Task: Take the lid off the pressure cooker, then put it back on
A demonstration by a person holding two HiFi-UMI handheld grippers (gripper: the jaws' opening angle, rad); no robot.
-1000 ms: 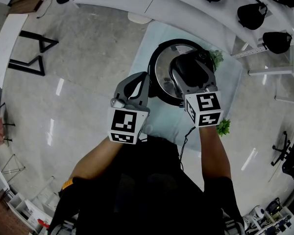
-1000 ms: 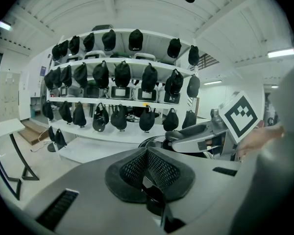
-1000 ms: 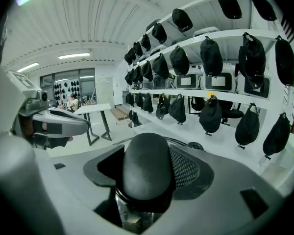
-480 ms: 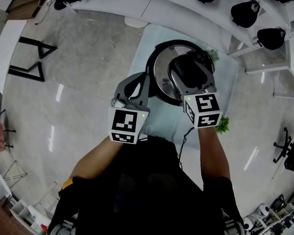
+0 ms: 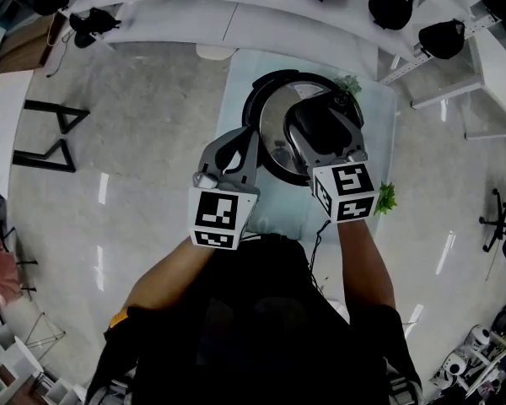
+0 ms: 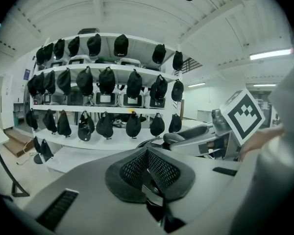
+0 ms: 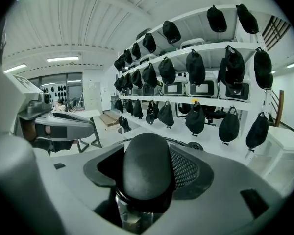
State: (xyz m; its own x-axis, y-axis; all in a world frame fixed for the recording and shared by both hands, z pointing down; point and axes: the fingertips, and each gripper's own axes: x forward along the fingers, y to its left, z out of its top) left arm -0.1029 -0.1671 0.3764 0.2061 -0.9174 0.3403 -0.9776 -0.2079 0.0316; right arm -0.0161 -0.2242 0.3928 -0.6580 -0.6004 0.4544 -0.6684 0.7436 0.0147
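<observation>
Here, in the head view, the pressure cooker point(image 5: 257, 99) stands on the bench point(image 5: 236, 74) with its lid point(image 5: 274, 137) on top. My right claw point(image 5: 319, 118) is over the lid's middle, and my left claw point(image 5: 246, 142) is just beside the cooker's rim. In the left gripper view, my left jaws are pressed together on nothing. In the right gripper view, my right jaws are clamped on the lid's black knob point(image 7: 146, 163).

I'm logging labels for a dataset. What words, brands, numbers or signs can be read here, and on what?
None readable.
left marker cube, right marker cube: black-and-white square patterns, no letters.
pressure cooker lid: no print visible.
blue wall sign: too small to read.
</observation>
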